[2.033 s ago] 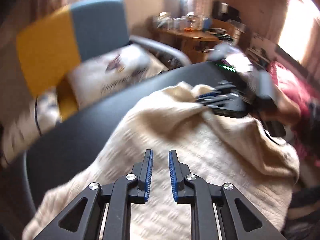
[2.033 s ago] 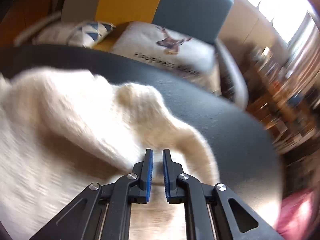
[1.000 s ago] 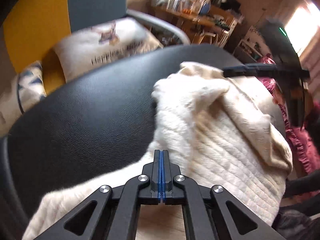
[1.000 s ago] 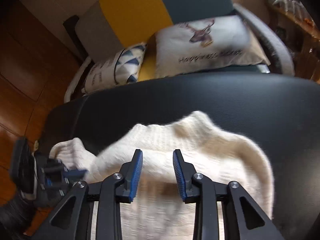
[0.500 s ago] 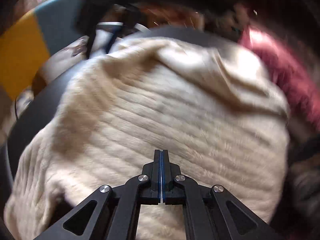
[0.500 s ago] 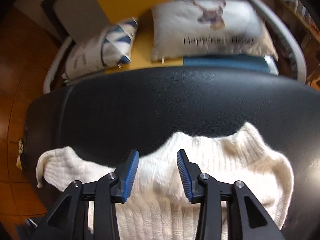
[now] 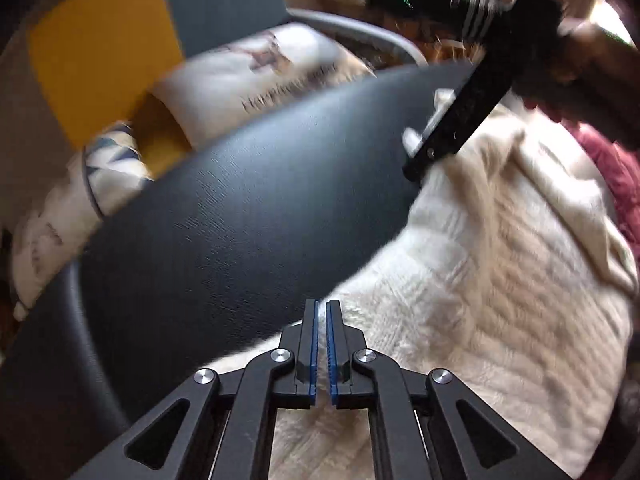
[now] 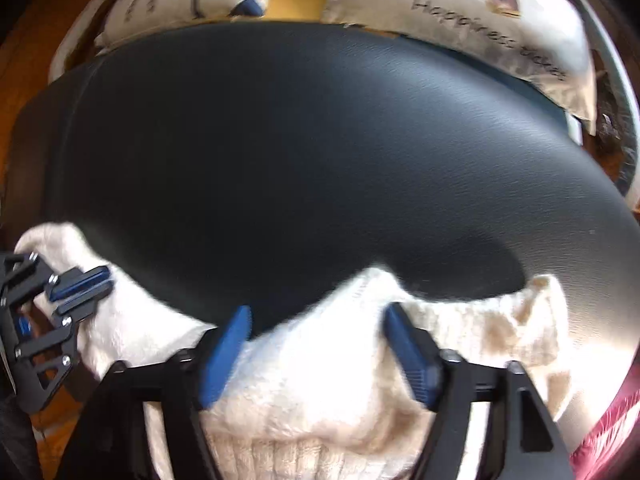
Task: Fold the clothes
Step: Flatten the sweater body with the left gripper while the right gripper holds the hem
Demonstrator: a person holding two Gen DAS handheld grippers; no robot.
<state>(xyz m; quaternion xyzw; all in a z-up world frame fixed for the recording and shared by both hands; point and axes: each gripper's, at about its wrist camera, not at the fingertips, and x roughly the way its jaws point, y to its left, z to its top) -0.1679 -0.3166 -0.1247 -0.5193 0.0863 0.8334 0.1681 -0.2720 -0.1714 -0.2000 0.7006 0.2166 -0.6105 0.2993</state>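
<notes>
Your right claw (image 8: 316, 344) has just been opening wide, the cream sweater's (image 8: 320, 392) edge between its pads, unpinched. Your left claw (image 7: 321, 346) is nearly closed, gripping nothing. Sweater lies on the black surface (image 8: 300, 160).

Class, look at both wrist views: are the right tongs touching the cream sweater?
Cannot tell. In the right wrist view the right tongs stand wide open astride the cream sweater, but blur hides any contact.
</notes>
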